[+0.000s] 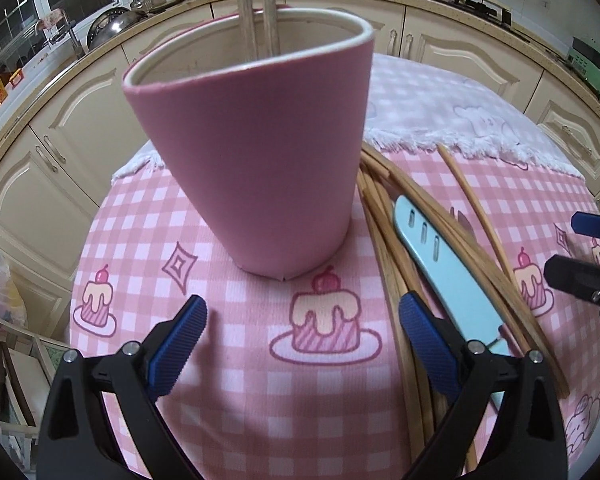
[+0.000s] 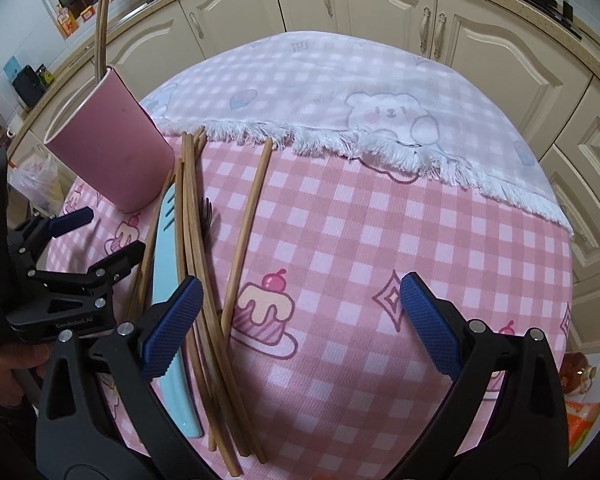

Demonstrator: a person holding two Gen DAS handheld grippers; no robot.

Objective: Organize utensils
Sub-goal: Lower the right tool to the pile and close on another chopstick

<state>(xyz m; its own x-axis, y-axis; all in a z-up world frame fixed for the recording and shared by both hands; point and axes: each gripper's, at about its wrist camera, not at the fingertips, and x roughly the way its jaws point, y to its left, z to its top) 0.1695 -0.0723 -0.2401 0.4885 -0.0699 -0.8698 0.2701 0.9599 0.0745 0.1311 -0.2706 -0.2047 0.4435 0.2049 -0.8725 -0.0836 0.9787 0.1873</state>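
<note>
Both grippers spread, empty, above the table.
Left gripper faces pink cup; right gripper hovers beside loose chopsticks.

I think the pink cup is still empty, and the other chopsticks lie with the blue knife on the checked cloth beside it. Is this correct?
Not quite: the pink cup is not empty. The left wrist view shows two chopsticks already standing in it. The rest is right: the other chopsticks and the blue knife lie on the checked cloth beside it.
</note>
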